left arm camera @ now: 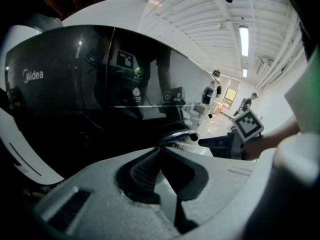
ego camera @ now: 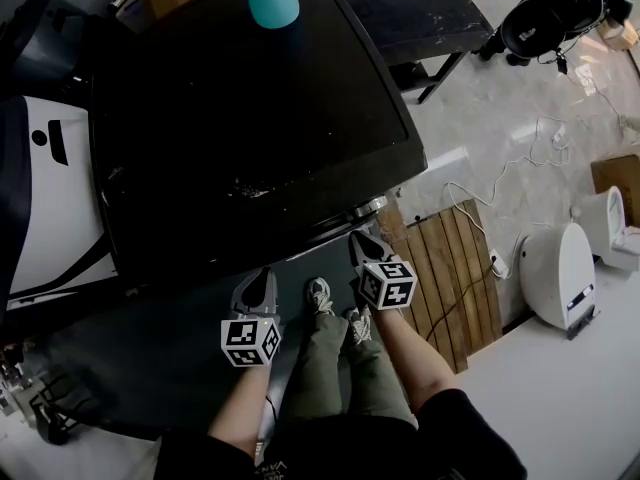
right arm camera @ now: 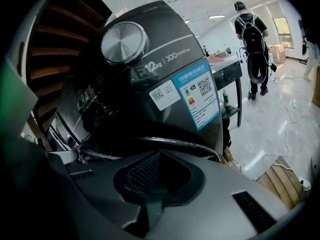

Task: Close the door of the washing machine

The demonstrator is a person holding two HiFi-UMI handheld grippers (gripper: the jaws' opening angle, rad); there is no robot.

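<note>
- My left gripper (ego camera: 263,274): jaws fully together, nothing between them, tip near the machine's front edge.
- My right gripper (ego camera: 358,240): also closed up and empty, at 2 o'clock of the left, just beside the chrome handle (ego camera: 368,209).
- Washing machine door (ego camera: 250,118): dark glass lid at 12 o'clock of both grippers. I read it as lying flat.

Pale glossy floor (ego camera: 500,88), washing machine (ego camera: 240,118), wooden slat mat (ego camera: 455,268), loose white cable (ego camera: 478,185)
</note>
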